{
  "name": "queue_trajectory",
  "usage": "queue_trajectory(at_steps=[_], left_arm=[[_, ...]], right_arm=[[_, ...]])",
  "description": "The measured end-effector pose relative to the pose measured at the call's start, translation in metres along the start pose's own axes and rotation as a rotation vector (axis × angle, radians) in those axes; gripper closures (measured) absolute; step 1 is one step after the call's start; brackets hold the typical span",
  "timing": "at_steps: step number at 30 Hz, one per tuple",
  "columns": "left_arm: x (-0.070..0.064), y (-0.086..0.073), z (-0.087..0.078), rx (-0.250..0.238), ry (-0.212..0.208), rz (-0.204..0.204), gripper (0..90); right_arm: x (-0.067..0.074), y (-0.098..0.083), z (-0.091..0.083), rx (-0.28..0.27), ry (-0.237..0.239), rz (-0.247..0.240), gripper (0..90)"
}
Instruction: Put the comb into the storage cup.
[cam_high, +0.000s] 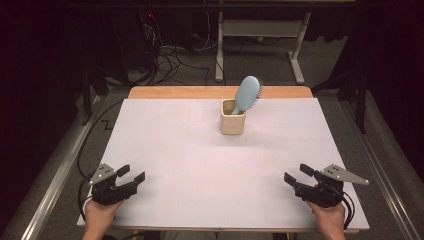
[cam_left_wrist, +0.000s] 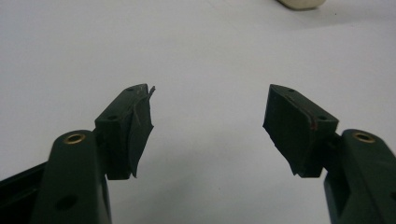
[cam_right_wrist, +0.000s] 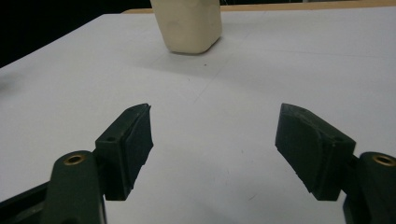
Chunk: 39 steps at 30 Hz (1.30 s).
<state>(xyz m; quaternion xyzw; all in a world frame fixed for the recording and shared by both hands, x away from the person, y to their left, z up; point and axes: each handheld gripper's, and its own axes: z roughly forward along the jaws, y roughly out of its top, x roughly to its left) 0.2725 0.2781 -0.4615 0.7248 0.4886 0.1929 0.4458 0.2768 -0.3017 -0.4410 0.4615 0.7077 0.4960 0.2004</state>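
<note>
A light blue hairbrush (cam_high: 247, 94) stands handle-down in a cream square cup (cam_high: 233, 117) near the table's far middle, its head leaning to the right. The cup's base (cam_right_wrist: 190, 25) shows ahead in the right gripper view, and a sliver of the cup (cam_left_wrist: 301, 3) at the top edge of the left gripper view. My left gripper (cam_high: 131, 174) rests at the near left of the white sheet (cam_high: 200, 160), open, with nothing between its jaws. Open too, my right gripper (cam_high: 298, 174) sits at the near right and holds nothing.
The white sheet covers a wooden table whose far edge (cam_high: 220, 92) shows behind the cup. Beyond it stand a desk frame (cam_high: 260, 35) and tangled cables (cam_high: 170, 60) on the dark floor. Metal rails (cam_high: 60, 170) run along both sides of the table.
</note>
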Motion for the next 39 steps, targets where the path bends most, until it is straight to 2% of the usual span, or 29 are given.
queue_trajectory(at_steps=[27,39], left_arm=[[0.0,0.0,-0.001,-0.005,0.003,0.0,33.0],[-0.001,0.0,-0.001,-0.006,0.003,0.003,33.1]], right_arm=[[-0.005,-0.025,-0.012,-0.025,-0.031,0.022,26.7],[-0.005,-0.028,-0.013,-0.022,-0.034,0.013,26.5]])
